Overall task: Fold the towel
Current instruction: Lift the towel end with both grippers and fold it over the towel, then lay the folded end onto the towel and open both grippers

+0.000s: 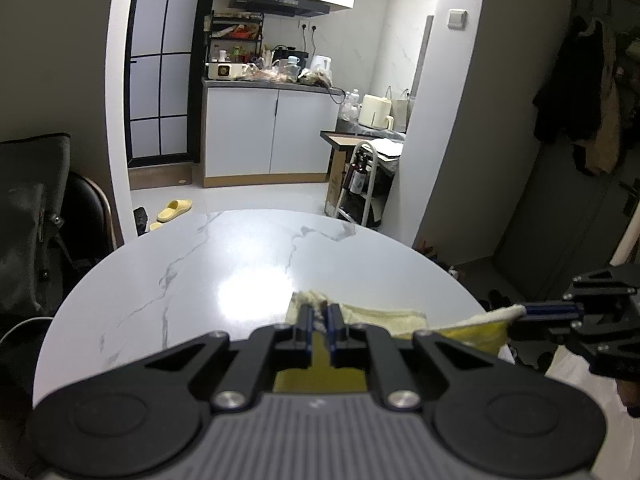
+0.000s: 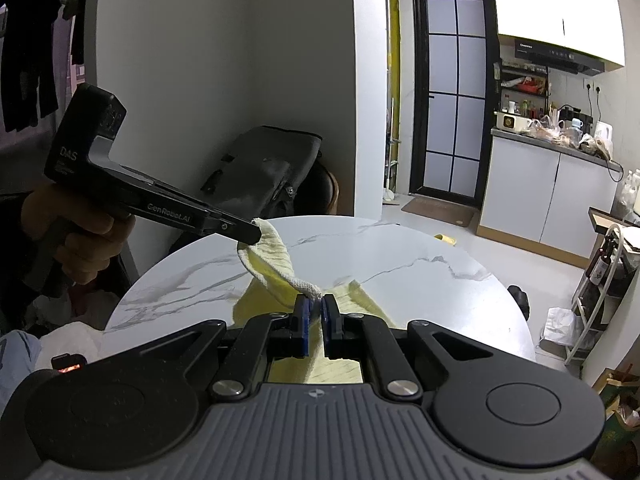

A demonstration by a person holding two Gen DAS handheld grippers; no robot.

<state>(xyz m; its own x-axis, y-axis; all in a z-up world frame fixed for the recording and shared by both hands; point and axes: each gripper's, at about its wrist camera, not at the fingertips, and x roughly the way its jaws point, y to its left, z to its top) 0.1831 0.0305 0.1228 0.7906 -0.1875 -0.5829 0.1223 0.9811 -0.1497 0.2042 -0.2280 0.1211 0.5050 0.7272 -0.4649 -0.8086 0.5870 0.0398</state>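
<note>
A pale yellow towel [image 1: 384,318] hangs lifted over the near side of the round white marble table [image 1: 224,264]. My left gripper [image 1: 319,314] is shut on one corner of the towel. My right gripper [image 1: 528,311] shows at the right, shut on the other corner. In the right wrist view the right gripper [image 2: 316,307] pinches a white-edged corner of the towel [image 2: 276,258], and the left gripper [image 2: 256,232] holds the other corner up at the left. The top edge sags between them above the table [image 2: 400,256].
A dark bag on a chair [image 2: 264,168] stands by the table's far left side. A white metal rack [image 2: 596,280] and a cardboard box [image 1: 340,176] stand to the right. Yellow slippers [image 1: 174,211] lie on the floor beyond the table. Kitchen cabinets [image 1: 272,136] stand further back.
</note>
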